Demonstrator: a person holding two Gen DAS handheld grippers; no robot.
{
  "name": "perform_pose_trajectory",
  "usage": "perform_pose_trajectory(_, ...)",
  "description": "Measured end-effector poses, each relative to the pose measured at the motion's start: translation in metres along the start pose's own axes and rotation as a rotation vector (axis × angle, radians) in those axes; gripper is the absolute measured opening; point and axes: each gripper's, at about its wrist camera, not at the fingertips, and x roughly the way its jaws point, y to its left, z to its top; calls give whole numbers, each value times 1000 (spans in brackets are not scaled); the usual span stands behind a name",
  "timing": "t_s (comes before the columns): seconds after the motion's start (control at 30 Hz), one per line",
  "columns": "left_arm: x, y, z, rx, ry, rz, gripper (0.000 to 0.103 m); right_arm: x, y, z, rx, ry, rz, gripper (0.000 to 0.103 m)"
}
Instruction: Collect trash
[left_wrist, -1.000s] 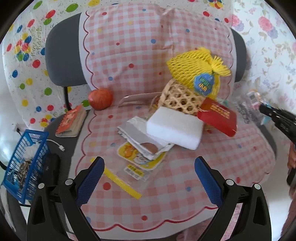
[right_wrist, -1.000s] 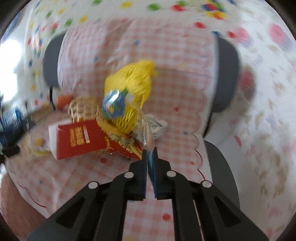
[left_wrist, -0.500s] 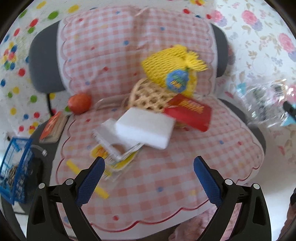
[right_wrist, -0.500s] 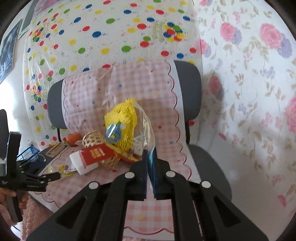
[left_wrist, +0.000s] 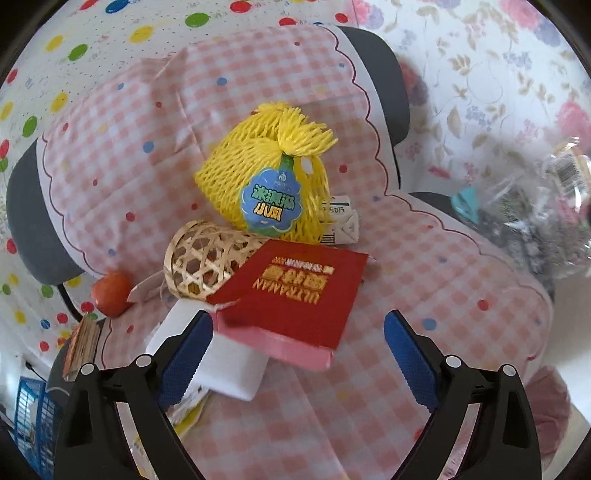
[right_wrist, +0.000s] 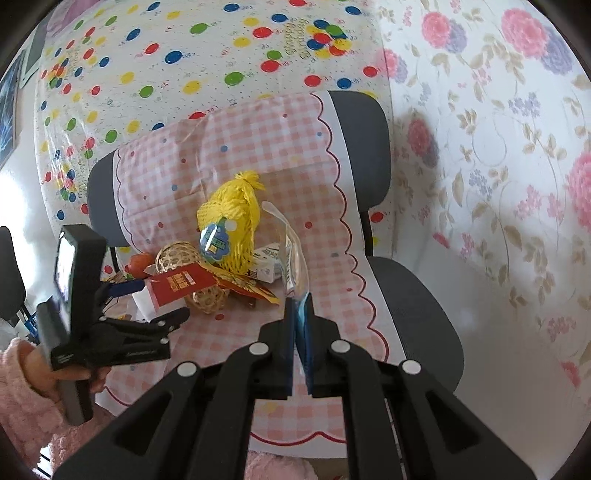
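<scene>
- The right gripper is closed on a clear plastic bag, which stands up thin and limp from the jaws, to the right of the yellow net bag and off the seat.
- This bag looks very light, soft and slippery (a judgement only); a pinch on a folded edge should hold better than one on a single smooth layer.
- The left gripper is wide apart and holds nothing; it hovers in front of the yellow net bag, over the red envelope.
- The envelope is thin, flat card and leans on a white foam block; its raised near edge looks the easiest place to take.
- A woven ball lies left of the net bag.
- Everything rests on a grey chair under a pink checked cloth; dotted and flowered sheets hang behind.
</scene>
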Motion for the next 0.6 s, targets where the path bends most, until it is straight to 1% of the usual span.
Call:
perform_pose_trajectory(0.1, 6, -1, 5, 33, -17, 29, 91, 2, -4, -3, 13, 6, 0, 4)
perform_pose_trajectory(0.13, 8, -2, 7, 53, -25, 43, 87, 2, -5, -3, 18, 7, 4, 4)
perform_pose_trajectory(0.17, 10, -3, 9, 70, -30, 49, 73, 2, -6, -3, 24, 9, 7, 4)
perform_pose_trajectory(0.2, 13, -4, 12, 91, -33, 52, 69, 3, -6, -4, 29, 11, 10, 4)
perform_pose_trajectory(0.23, 13, -4, 13, 103, -36, 53, 68, 3, -6, -4, 33, 12, 12, 4)
perform_pose_trajectory(0.3, 16, -4, 15, 128, -43, 49, 62, 4, -6, -4, 39, 17, 17, 4)
perform_pose_trajectory(0.33, 18, -4, 17, 140, -40, 51, 58, 4, -6, -4, 40, 18, 18, 4)
perform_pose_trajectory(0.37, 20, -3, 19, 146, -33, 49, 48, 3, -6, -4, 42, 20, 20, 4)
perform_pose_trajectory(0.4, 21, -1, 21, 139, -24, 51, 45, 2, -5, -5, 44, 20, 22, 4)
perform_pose_trajectory(0.43, 19, 2, 23, 128, -21, 53, 40, 1, -5, -5, 46, 19, 23, 4)
perform_pose_trajectory(0.5, 11, 11, 26, 80, -28, 43, 36, -4, -6, -5, 46, 13, 17, 4)
perform_pose_trajectory(0.53, 8, 14, 27, 58, -33, 35, 32, -5, -6, -6, 47, 10, 15, 4)
perform_pose_trajectory(0.57, 3, 19, 28, 32, -40, 24, 22, -7, -7, -6, 51, 8, 11, 4)
perform_pose_trajectory(0.6, -2, 24, 29, 1, -50, 11, 15, -8, -7, -6, 53, 6, 7, 4)
